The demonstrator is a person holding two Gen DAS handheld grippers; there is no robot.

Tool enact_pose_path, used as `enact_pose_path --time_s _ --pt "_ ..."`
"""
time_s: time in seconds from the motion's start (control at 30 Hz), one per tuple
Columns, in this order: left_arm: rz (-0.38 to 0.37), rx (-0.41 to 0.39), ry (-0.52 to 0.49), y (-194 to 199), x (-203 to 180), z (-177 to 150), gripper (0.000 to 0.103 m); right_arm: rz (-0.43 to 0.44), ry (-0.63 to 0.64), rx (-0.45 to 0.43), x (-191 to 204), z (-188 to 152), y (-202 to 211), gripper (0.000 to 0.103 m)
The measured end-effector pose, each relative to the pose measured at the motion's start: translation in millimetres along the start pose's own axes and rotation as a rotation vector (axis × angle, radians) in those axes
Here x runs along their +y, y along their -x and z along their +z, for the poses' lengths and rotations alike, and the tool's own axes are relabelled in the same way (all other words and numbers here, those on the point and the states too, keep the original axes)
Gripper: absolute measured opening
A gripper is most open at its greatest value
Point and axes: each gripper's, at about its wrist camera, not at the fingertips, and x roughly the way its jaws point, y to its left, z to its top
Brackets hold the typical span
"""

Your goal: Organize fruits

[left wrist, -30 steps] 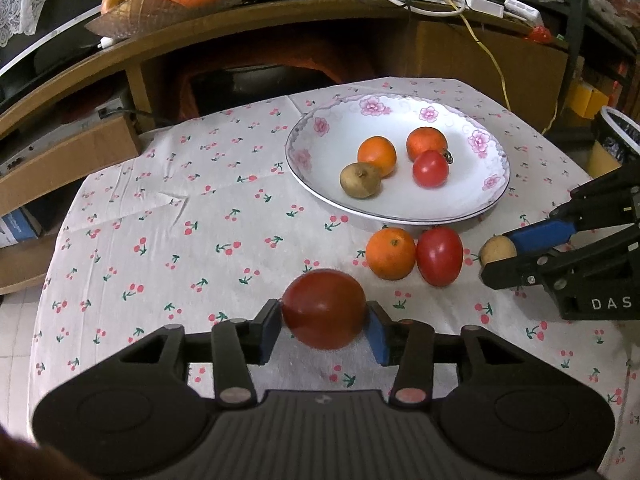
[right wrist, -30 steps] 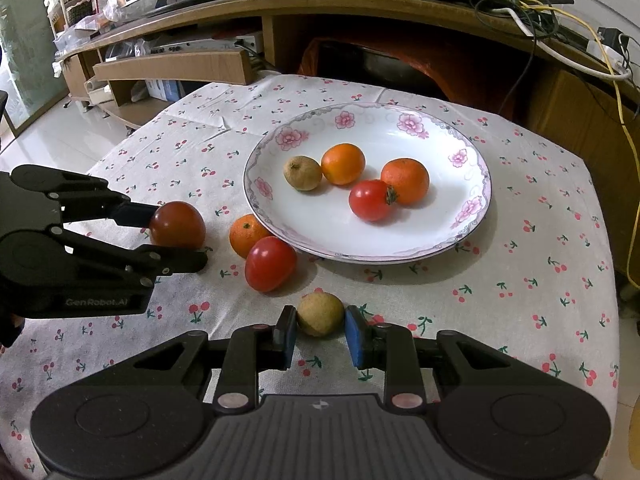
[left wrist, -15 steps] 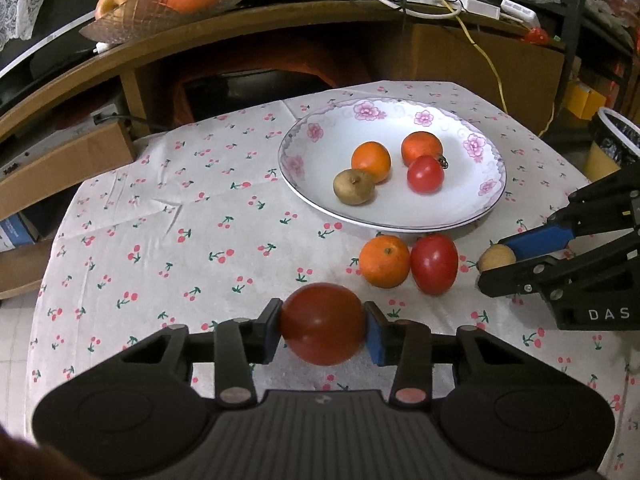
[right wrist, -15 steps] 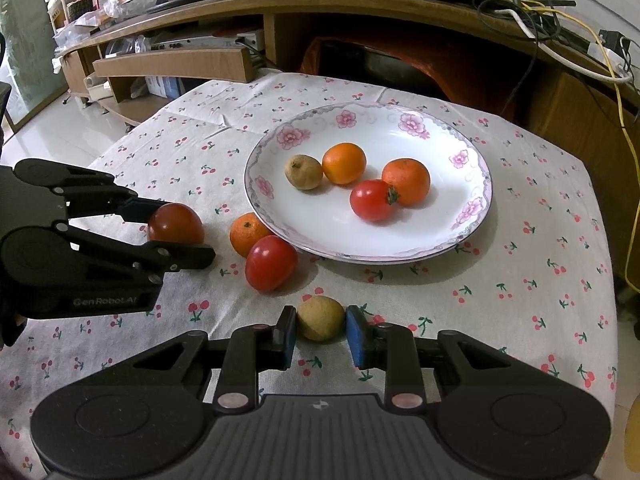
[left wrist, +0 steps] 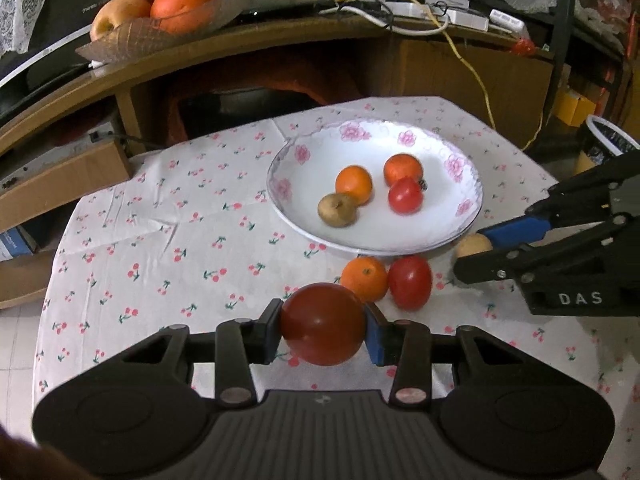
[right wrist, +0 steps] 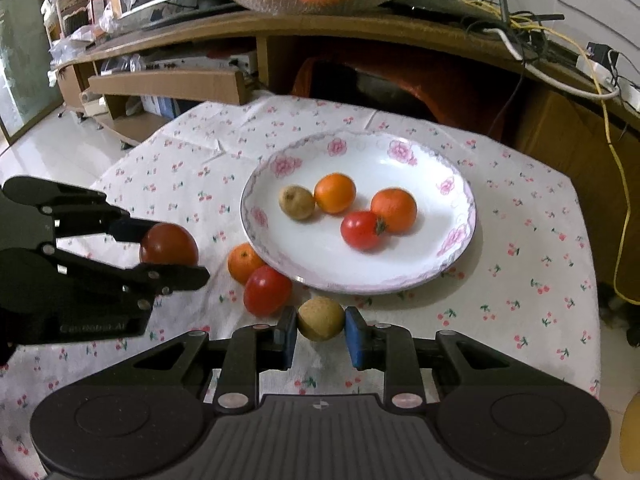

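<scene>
My left gripper (left wrist: 323, 330) is shut on a dark red tomato (left wrist: 322, 324) and holds it above the cloth, short of the plate. My right gripper (right wrist: 321, 330) is shut on a small brown fruit (right wrist: 321, 317) just in front of the plate's near rim. The white flowered plate (right wrist: 460, 236) holds two oranges, a red tomato (right wrist: 362, 230) and a brown fruit (right wrist: 296, 202). An orange (right wrist: 243, 262) and a red tomato (right wrist: 266, 290) lie on the cloth beside the plate's near-left rim.
The round table has a cherry-print cloth (left wrist: 160, 240). Behind it stands a curved wooden shelf (left wrist: 240, 44) with a glass bowl of large fruit (left wrist: 160, 12) and cables. A cardboard box (left wrist: 60, 176) sits far left. A bin (left wrist: 606, 148) stands at the right.
Both grippers have lifted their fruit off the cloth and moved a little toward the plate. The fruit on the plate and cloth has not moved.
</scene>
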Motion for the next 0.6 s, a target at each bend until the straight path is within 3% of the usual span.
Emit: enact_pose_path --time_s 0.6 --pt "-0.016 -0.044 -0.022 -6.0 -18.1 41.7 0.046 -0.029 -0.052 -0.072 -10.8 28.5 7.7 0.026"
